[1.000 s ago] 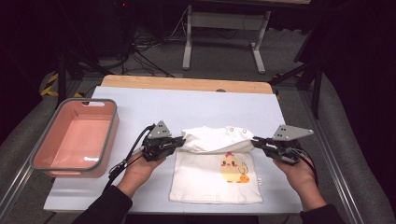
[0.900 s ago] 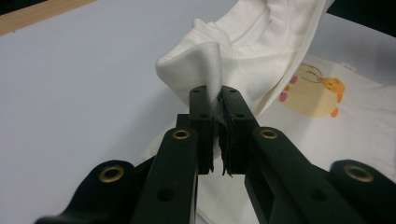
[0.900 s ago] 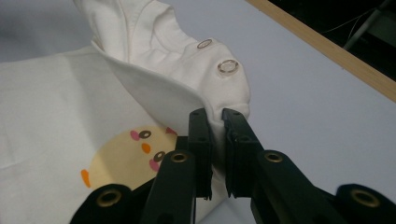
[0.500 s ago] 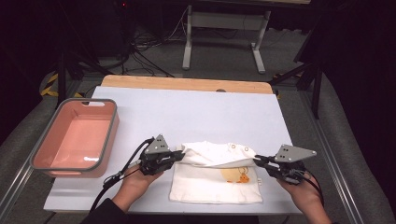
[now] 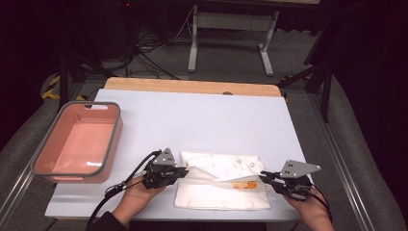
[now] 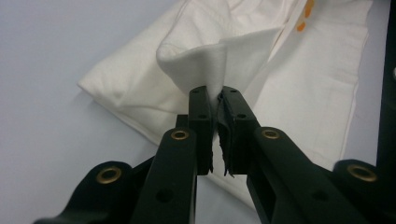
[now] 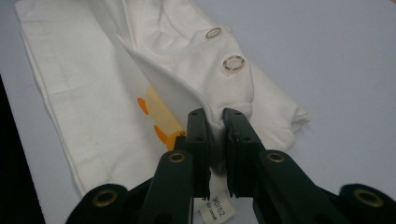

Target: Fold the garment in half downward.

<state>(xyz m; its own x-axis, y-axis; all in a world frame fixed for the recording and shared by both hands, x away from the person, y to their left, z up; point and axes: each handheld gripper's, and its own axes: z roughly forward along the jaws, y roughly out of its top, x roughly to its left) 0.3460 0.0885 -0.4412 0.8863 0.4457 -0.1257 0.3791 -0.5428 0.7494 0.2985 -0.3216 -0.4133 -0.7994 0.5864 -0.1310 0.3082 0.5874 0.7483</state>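
Observation:
A white baby garment (image 5: 221,192) with an orange print (image 5: 248,185) lies near the table's front edge, its top part folded over toward me. My left gripper (image 5: 185,172) is shut on the fold's left edge; the cloth (image 6: 224,60) bunches up between its jaws (image 6: 217,95). My right gripper (image 5: 263,175) pinches the right edge beside two snap buttons (image 7: 233,63). Its jaws (image 7: 215,114) have just been opening slightly, with the cloth (image 7: 196,79) still between them. A size tag (image 7: 219,205) hangs under the right jaws.
A pink bin with a grey rim (image 5: 115,126) stands hollow at the left of the white table top (image 5: 192,115). A wooden strip (image 5: 192,85) runs along the far edge. Dark floor, cables and a metal stand lie beyond.
Both hands came toward the front edge and sank, carrying the garment's top edge over its lower part. The orange print is now mostly covered by the fold.

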